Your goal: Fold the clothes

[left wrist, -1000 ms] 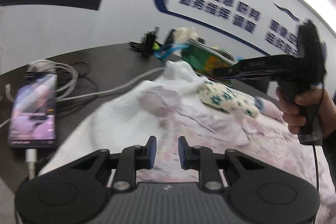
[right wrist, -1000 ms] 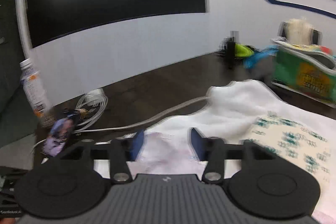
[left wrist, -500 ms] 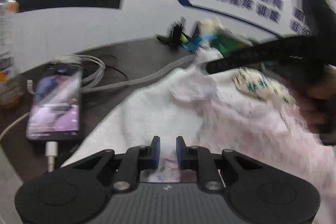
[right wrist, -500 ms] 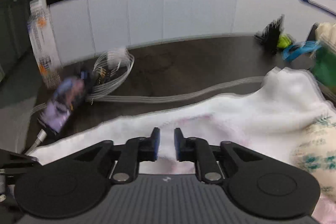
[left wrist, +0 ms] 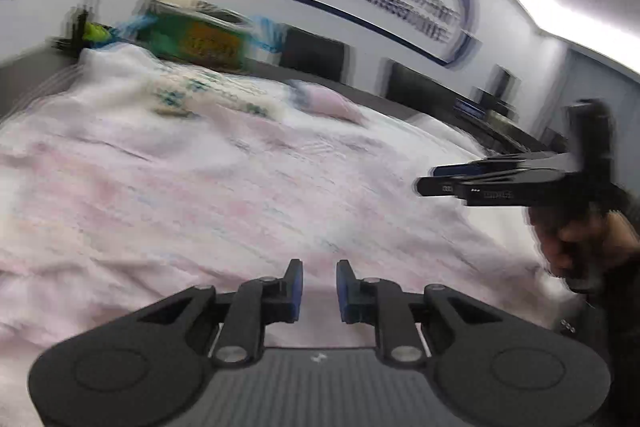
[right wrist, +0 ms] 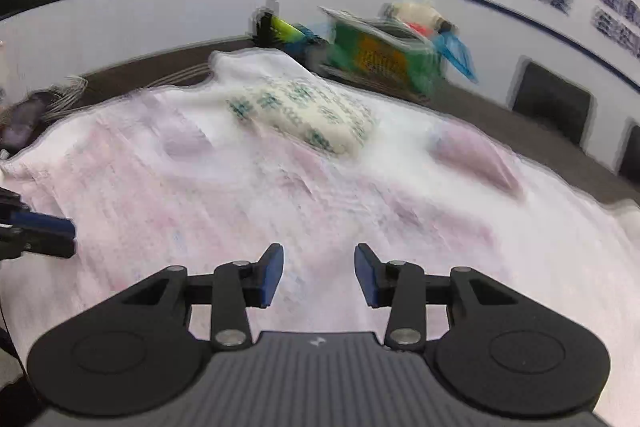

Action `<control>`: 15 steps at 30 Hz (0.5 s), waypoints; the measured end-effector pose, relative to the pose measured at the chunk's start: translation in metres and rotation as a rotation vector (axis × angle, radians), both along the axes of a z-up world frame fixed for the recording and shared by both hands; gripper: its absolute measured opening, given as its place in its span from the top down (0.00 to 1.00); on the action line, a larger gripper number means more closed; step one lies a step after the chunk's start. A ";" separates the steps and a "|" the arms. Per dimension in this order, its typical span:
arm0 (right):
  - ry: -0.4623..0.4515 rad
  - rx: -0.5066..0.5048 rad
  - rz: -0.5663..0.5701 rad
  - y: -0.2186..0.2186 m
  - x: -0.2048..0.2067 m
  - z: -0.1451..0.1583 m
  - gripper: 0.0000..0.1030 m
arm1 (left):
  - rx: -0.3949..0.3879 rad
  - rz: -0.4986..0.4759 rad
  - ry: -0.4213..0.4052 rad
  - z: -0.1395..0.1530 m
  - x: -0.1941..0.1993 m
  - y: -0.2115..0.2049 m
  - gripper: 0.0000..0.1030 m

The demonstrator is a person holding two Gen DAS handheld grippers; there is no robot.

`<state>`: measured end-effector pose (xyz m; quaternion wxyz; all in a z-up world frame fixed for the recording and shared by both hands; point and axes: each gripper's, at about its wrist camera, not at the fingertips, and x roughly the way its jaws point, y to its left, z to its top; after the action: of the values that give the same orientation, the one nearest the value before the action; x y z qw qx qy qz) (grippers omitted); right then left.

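One pale pink garment (right wrist: pixel 280 195) lies spread, rumpled; blurred.

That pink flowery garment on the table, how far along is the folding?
One small cream, green-patterned cloth already lies folded at the back. The large pale pink printed garment is spread out, not yet folded. Both the left gripper and right gripper hover over it, jaws apart, holding nothing. All its folds remain.

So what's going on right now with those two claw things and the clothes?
Left gripper and right gripper both open, holding nothing, over the cloth. Pale pink floral garment spread flat, unfolded. Small folded cream cloth with green print sits on it.
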<state>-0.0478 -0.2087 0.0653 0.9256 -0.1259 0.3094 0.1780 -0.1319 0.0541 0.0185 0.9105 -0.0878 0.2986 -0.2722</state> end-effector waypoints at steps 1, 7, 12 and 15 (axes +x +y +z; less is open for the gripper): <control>0.021 0.031 -0.033 -0.015 -0.011 -0.006 0.61 | 0.007 -0.053 -0.007 -0.002 -0.006 -0.003 0.78; 0.073 0.218 -0.052 -0.066 -0.076 -0.032 0.56 | 0.029 -0.102 0.057 -0.018 -0.008 -0.011 0.73; 0.070 0.200 -0.042 -0.059 -0.083 -0.033 0.67 | 0.087 -0.081 0.094 -0.015 -0.009 -0.013 0.97; 0.037 0.176 -0.011 -0.054 -0.081 -0.019 0.67 | 0.078 -0.098 0.096 -0.001 -0.009 -0.009 0.95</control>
<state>-0.1283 -0.2629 0.0468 0.9281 -0.0389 0.3105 0.2019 -0.1408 0.0455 0.0176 0.8835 -0.0506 0.3562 -0.3000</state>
